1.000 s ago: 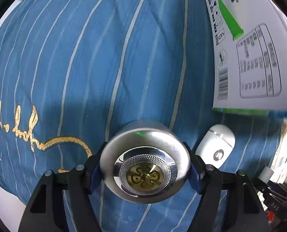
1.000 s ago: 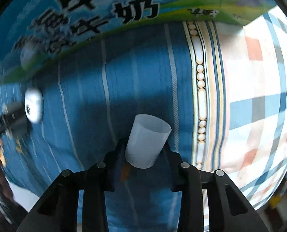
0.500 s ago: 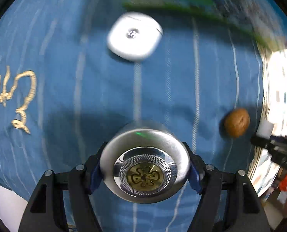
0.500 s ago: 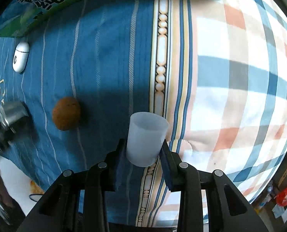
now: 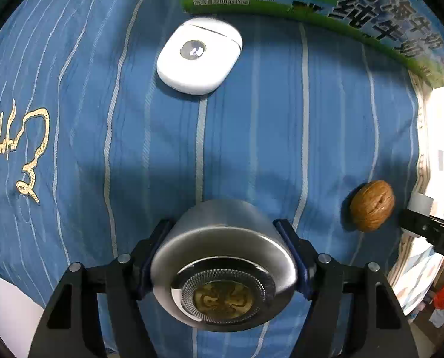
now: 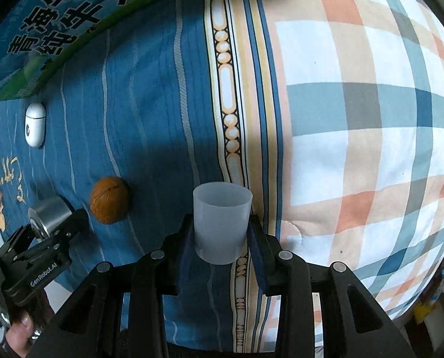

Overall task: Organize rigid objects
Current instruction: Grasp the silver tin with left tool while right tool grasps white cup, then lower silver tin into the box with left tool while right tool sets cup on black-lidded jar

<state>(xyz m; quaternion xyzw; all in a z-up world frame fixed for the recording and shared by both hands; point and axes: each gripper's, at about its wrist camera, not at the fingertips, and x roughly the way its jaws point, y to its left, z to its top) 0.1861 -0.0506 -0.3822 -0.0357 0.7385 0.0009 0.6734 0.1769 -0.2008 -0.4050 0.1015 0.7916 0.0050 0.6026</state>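
Note:
My left gripper [image 5: 223, 256] is shut on a round silver metal tin [image 5: 222, 265] with a knurled gold-centred lid, held over the blue striped cloth [image 5: 251, 137]. A white earbud case [image 5: 199, 55] lies on the cloth ahead of it, and a brown walnut [image 5: 372, 205] lies to its right. My right gripper [image 6: 222, 238] is shut on a translucent white plastic cup [image 6: 221, 222], over the seam where the blue cloth meets a plaid sheet [image 6: 356, 119]. In the right wrist view the walnut [image 6: 110, 200], the earbud case [image 6: 35, 124] and the left gripper [image 6: 47, 223] with the silver tin [image 6: 50, 212] sit to the left.
A blue and green milk carton box [image 5: 326, 3] stands along the far edge of the cloth, also the milk carton box [image 6: 60, 29] at upper left in the right wrist view. The bed's edge drops off at lower left. A person's hand [image 6: 18, 331] holds the left gripper.
The left gripper carried the tin sideways, so the white box left view and the earbud case and walnut came in. The right gripper shifted with the cup toward the plaid sheet.

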